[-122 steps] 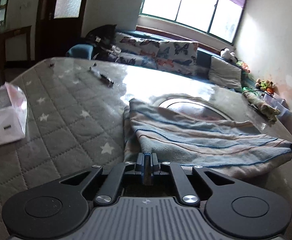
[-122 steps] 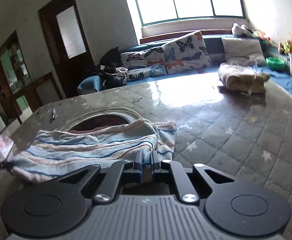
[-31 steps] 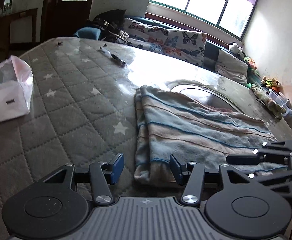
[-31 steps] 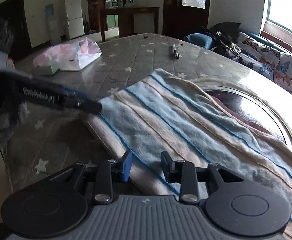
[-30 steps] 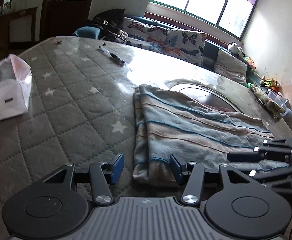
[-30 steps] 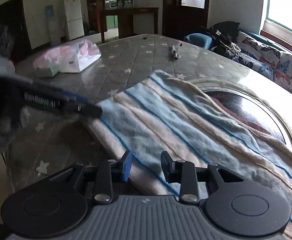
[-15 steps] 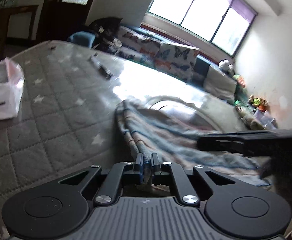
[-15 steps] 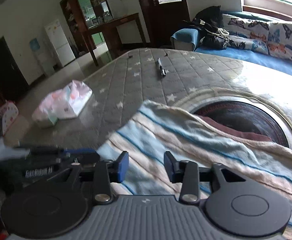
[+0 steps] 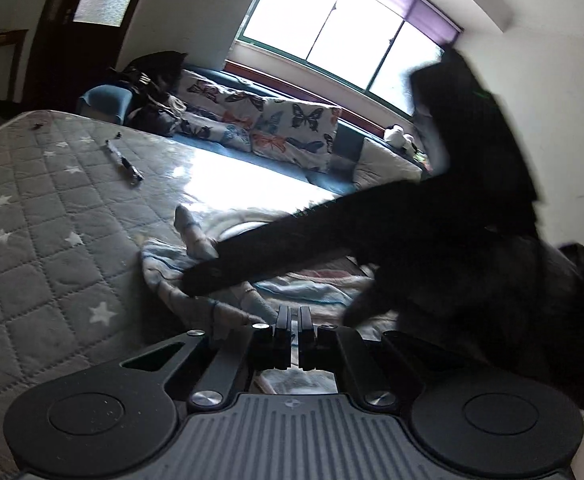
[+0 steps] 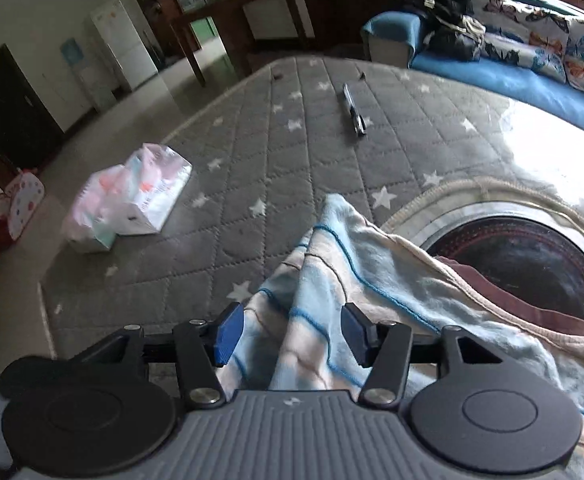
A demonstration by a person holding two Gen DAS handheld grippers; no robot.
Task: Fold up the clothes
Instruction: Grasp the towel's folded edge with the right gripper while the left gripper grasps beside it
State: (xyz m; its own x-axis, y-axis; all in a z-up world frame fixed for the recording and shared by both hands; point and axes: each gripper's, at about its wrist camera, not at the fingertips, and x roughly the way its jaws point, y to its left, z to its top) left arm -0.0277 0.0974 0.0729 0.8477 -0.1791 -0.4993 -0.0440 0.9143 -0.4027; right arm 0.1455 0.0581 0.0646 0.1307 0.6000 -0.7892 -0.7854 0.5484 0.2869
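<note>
Basically, left gripper (image 9: 293,334) is pinched tight on the near hem of the striped towel (image 10: 371,264) bunched on the quilted mattress (image 10: 284,160), while right gripper (image 10: 292,330) straddles a raised fold, jaws apart, stripes running away from it.

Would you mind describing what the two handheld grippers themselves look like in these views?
Both share one design: a ribbed grey front plate flanked by two round black discs, with black linkage arms on silver pivot screws. The right gripper has blue pads on its fingertips. The left gripper shows only dark fingers. No cables or sleeves are visible.
</note>
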